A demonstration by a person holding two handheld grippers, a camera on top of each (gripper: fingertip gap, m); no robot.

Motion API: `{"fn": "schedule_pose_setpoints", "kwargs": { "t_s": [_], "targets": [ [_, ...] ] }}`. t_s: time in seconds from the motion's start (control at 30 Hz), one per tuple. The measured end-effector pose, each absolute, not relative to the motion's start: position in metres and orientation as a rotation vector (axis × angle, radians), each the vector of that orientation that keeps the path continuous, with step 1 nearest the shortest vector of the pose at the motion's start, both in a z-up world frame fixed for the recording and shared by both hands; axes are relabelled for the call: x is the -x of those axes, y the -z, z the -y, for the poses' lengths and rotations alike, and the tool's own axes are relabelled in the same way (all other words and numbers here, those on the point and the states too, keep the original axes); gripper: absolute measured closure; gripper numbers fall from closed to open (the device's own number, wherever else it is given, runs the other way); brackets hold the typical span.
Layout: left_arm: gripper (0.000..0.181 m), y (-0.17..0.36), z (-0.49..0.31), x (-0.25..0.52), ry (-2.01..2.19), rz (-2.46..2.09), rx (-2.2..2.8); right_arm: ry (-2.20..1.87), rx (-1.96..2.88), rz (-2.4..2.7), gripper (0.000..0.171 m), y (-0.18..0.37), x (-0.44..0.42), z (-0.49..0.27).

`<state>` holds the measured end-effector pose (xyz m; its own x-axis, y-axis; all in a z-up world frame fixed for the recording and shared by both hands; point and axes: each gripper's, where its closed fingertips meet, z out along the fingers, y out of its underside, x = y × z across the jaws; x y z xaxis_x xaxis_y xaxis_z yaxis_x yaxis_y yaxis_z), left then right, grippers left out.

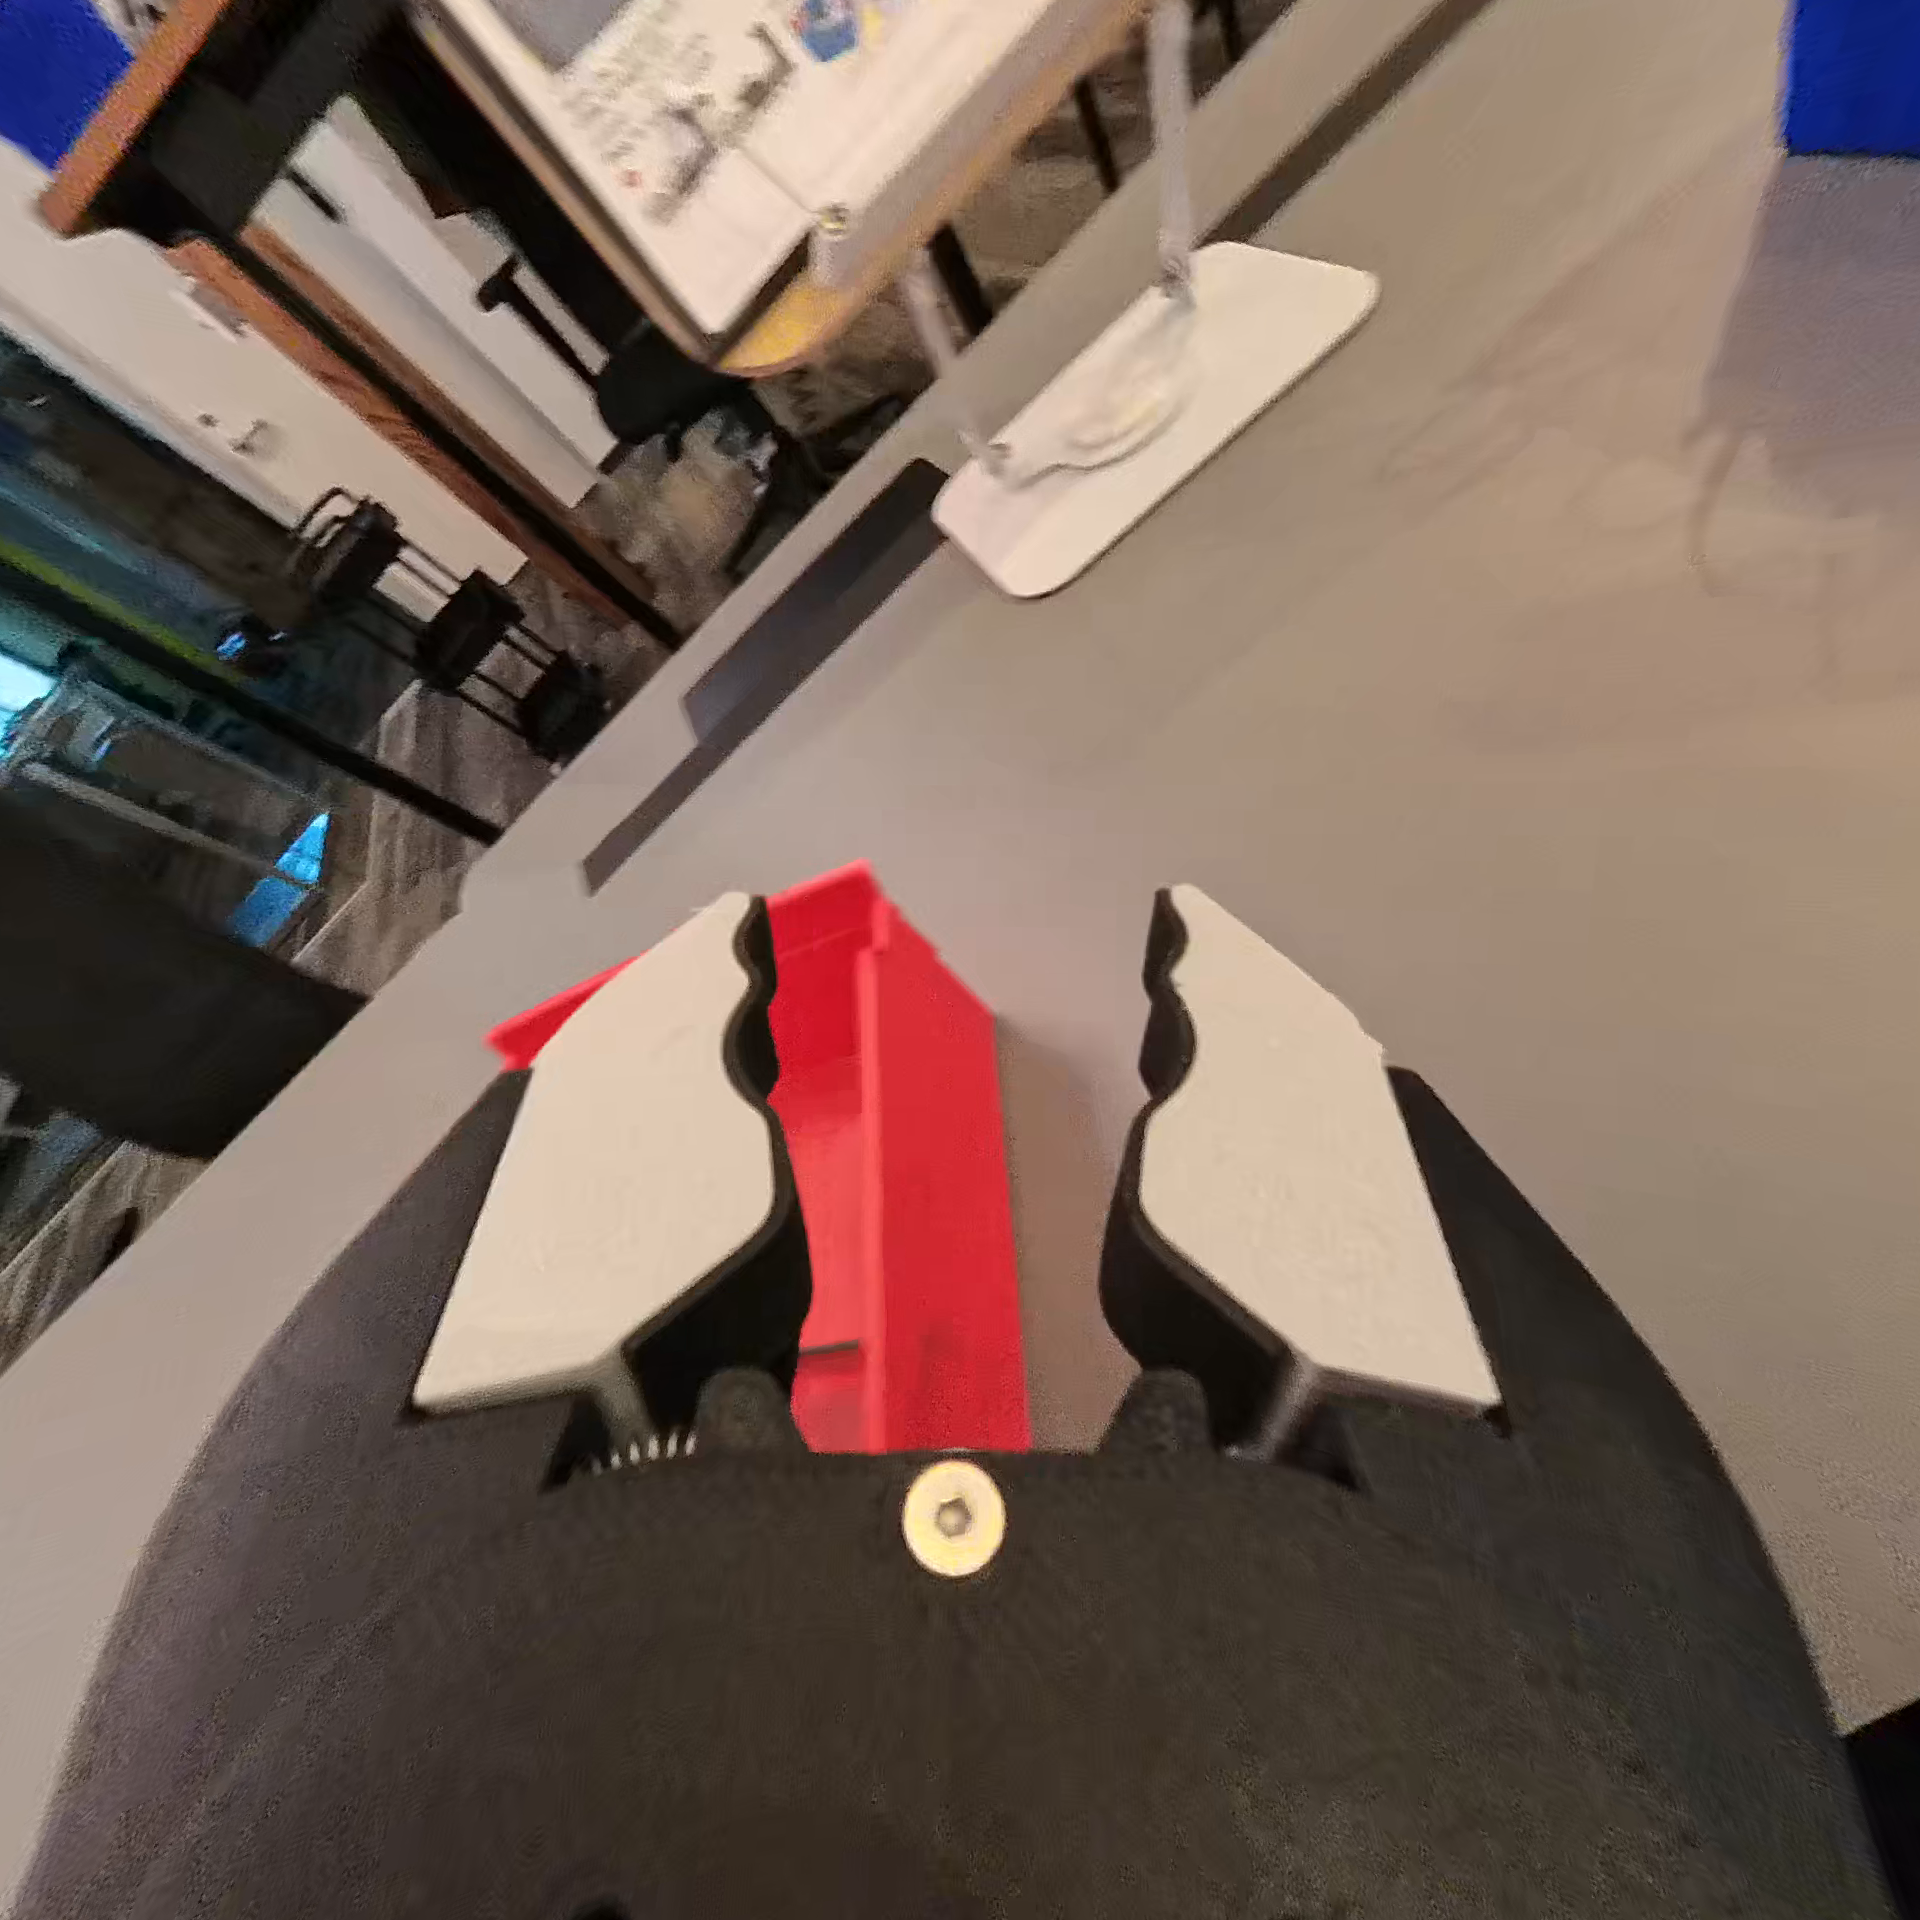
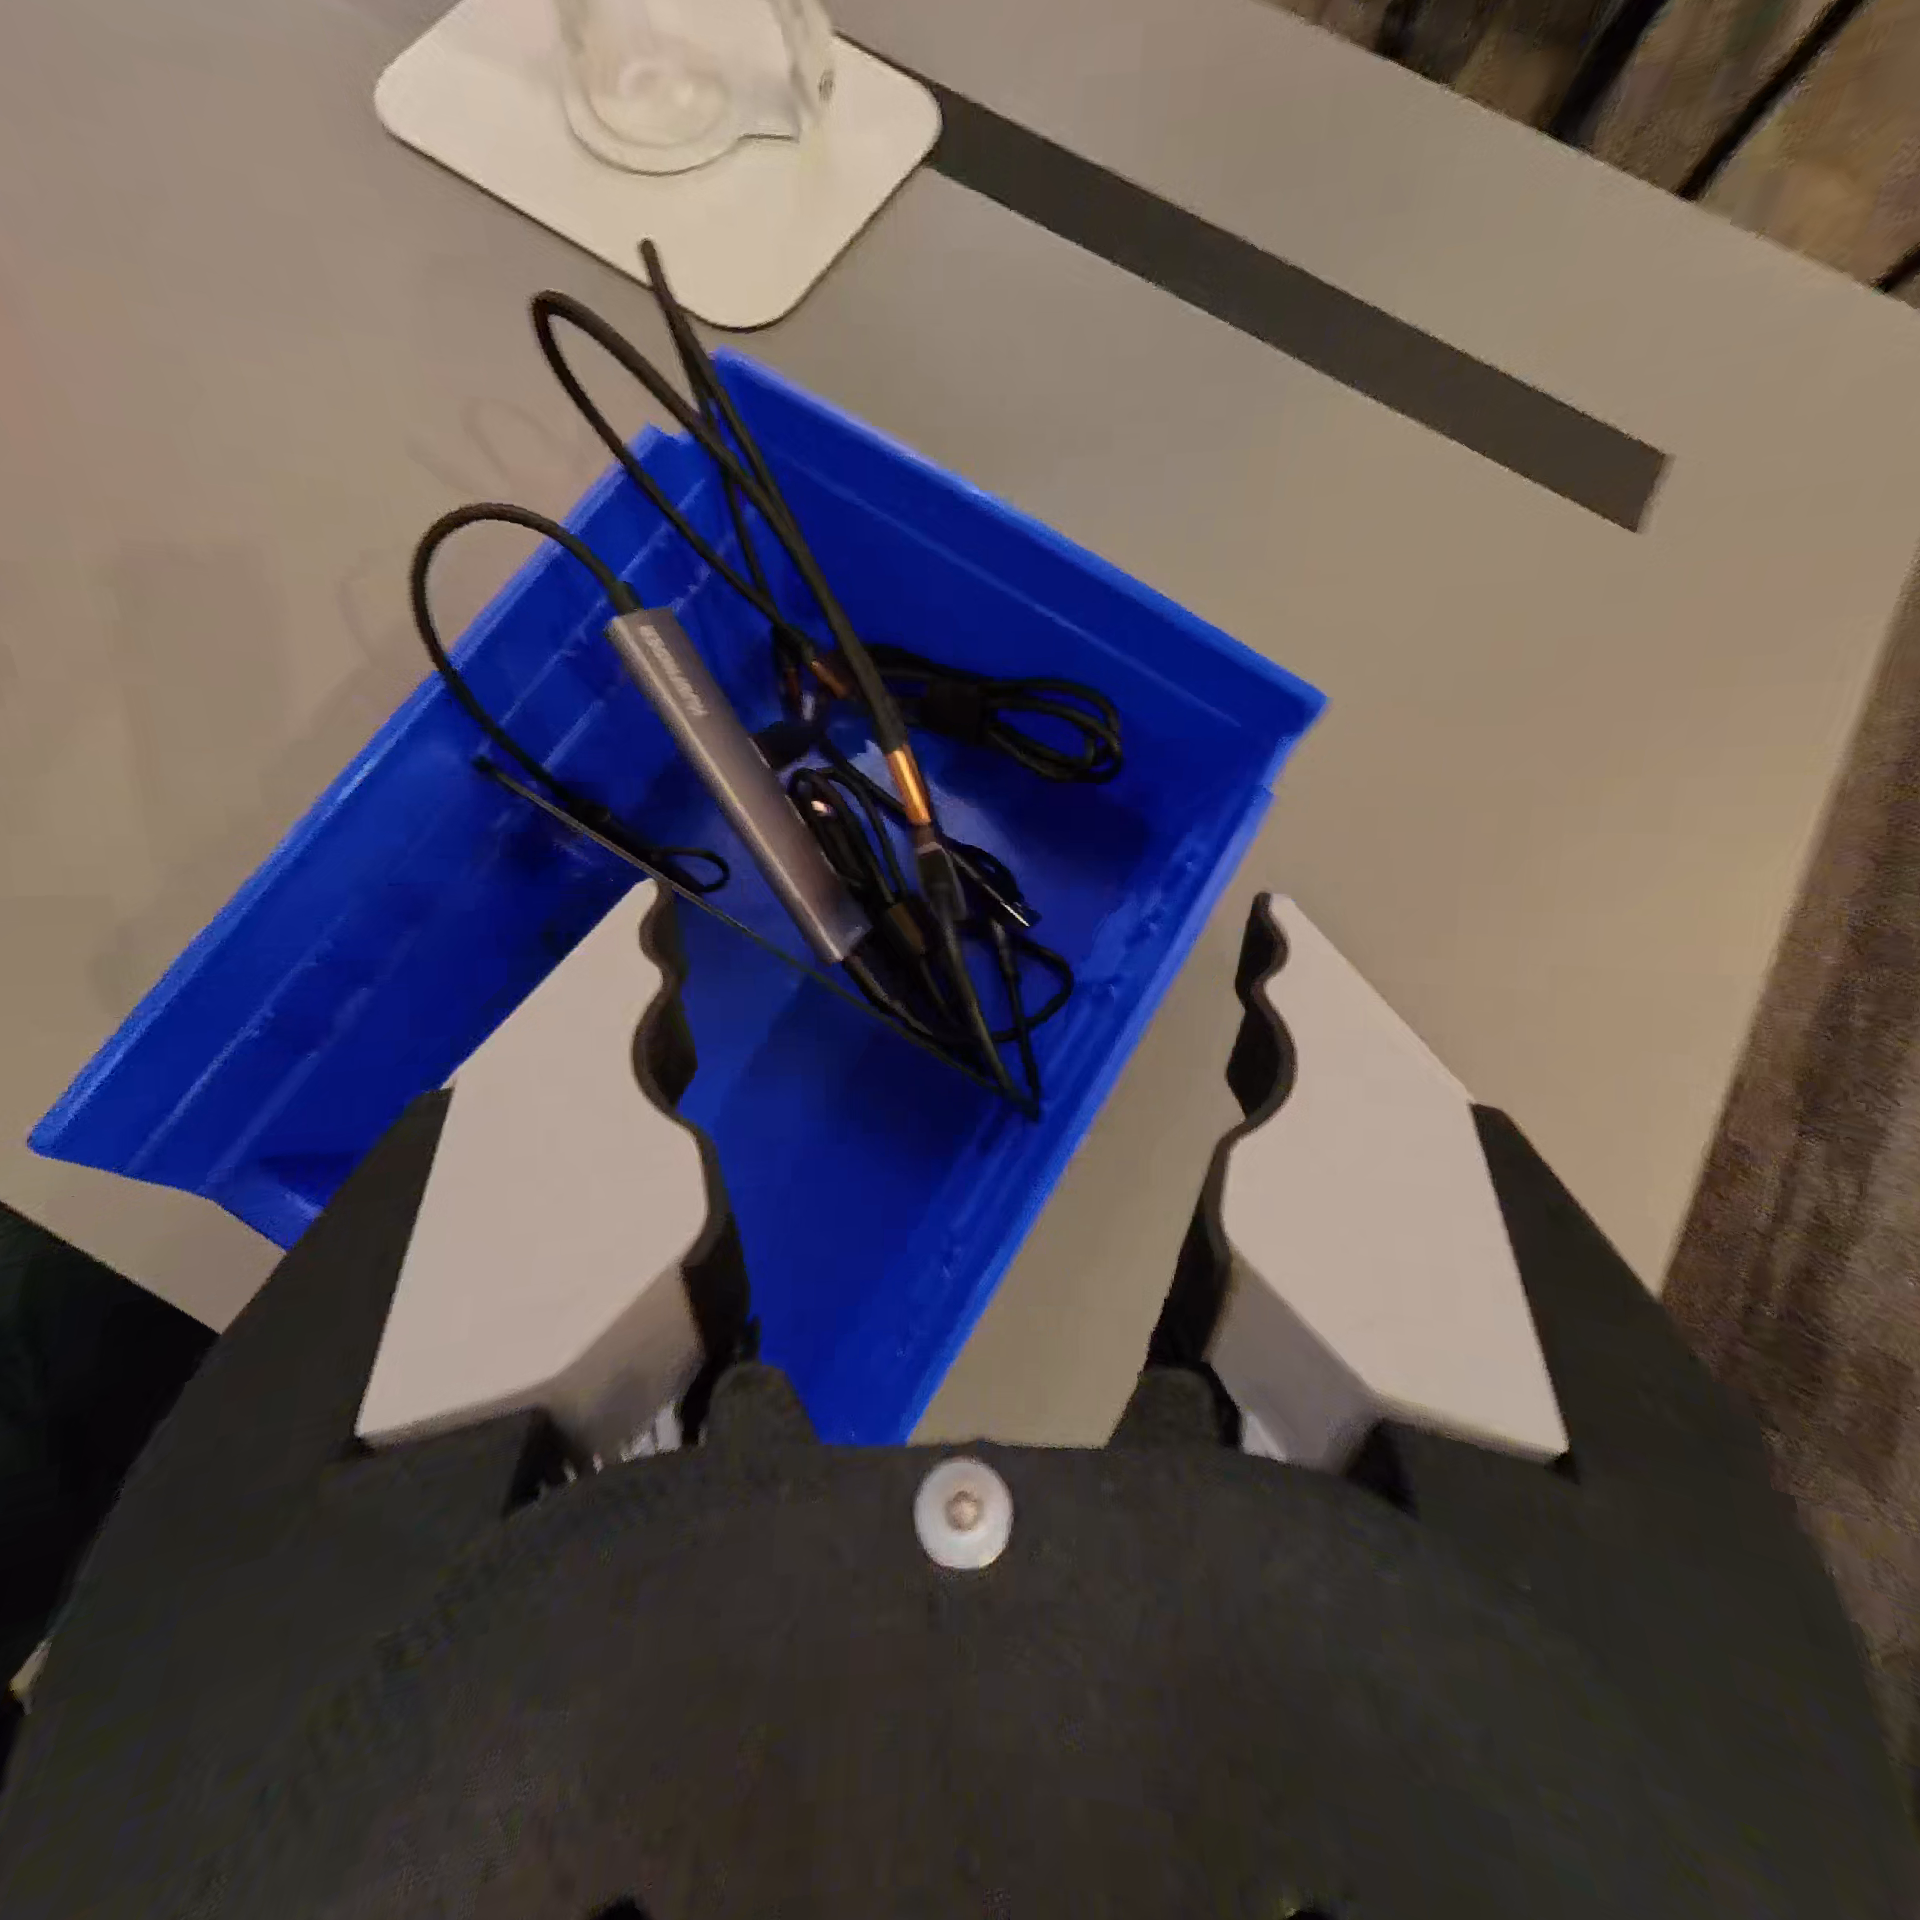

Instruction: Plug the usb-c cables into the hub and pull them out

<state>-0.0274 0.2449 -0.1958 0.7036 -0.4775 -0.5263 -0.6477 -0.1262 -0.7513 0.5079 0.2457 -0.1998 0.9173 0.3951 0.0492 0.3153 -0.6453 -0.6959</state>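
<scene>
I count one red bin (image 1: 904, 1174), one blue bin (image 2: 1039, 582), one hub (image 2: 727, 769), one white pad (image 2: 727, 208), and a tangle of cables (image 2: 997, 717) I can't number.

My grey table (image 2: 1299, 436) carries a blue bin (image 2: 1039, 582), a red bin (image 1: 914, 1143), and a white lamp base (image 2: 499, 166) at its far edge.

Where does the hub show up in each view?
Left wrist view: not in it; only a red bin lies between the open jaws.
Right wrist view: the hub is at centre, leaning in the blue bin among black cables, ahead of the open jaws.
Shared landmark: the white mat beside the dark strip on the grey table.
</scene>
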Motion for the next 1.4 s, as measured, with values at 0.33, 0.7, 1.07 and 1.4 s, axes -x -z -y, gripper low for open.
{"fn": "schedule_pose_setpoints", "kwargs": {
  "t_s": [0.33,0.7,1.07,1.4],
  "targets": [
    [0.098,0.174,-0.281,0.209,-0.376,-0.639,1.959,-0.102,2.456,0.348,0.071,0.252,-0.536,-0.179],
    [0.084,0.289,-0.286,0.317,-0.297,-0.573,2.368,-0.124,2.601,0.324,0.112,0.324,-0.535,-0.159],
    [0.161,0.309,-0.285,0.317,-0.146,-0.658,2.405,-0.241,2.553,0.421,0.138,0.33,-0.516,-0.174],
    [0.176,0.306,-0.282,0.269,0.168,-0.575,2.277,-0.378,2.514,0.489,0.136,0.329,-0.46,-0.19]
  ]
}}
